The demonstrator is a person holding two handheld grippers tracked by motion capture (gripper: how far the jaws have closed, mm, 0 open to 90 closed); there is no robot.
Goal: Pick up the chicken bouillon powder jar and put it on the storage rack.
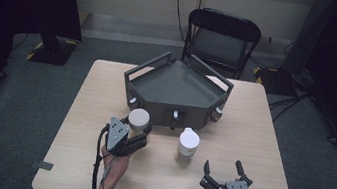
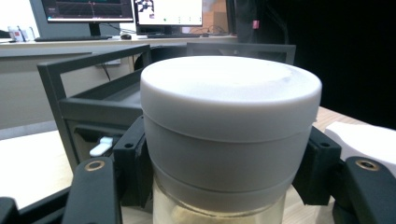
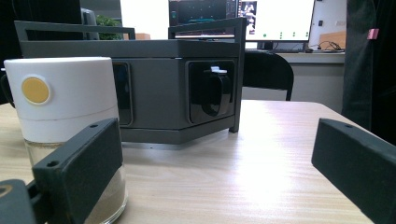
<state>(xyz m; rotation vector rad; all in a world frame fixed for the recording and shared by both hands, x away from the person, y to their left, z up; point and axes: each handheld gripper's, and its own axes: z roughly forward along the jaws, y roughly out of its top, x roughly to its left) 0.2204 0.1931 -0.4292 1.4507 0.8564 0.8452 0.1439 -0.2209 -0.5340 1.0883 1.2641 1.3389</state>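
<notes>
- Two jars are on the table (image 1: 94,174): a grey-lidded jar (image 1: 139,119) at the left and a white-lidded jar (image 1: 187,145) near the middle.
- The left gripper (image 1: 143,132) has its jaws clamped on the grey-lidded jar just under the lid; in the left gripper view the black pads (image 2: 135,163) press both sides of the jar (image 2: 229,135), with glass and pale contents showing below the lid.
- That jar sits upright just in front of the rack (image 1: 176,93), near its left front corner.
- The right gripper (image 1: 222,168) rests low near the front edge, its jaws spread wide with nothing between them.
- In the right gripper view the white-lidded jar (image 3: 70,121) stands upright, partly behind the left-hand jaw; its lid carries a yellow dot (image 3: 35,90), and sandy contents show in the glass.
- The white-lidded jar is apart from both grippers, between them, in front of the rack's middle.
- The rack (image 3: 187,79) is dark grey, angular, with a black holder (image 3: 212,93) set in its front face.
- A chair (image 1: 222,39) stands behind the table.
</notes>
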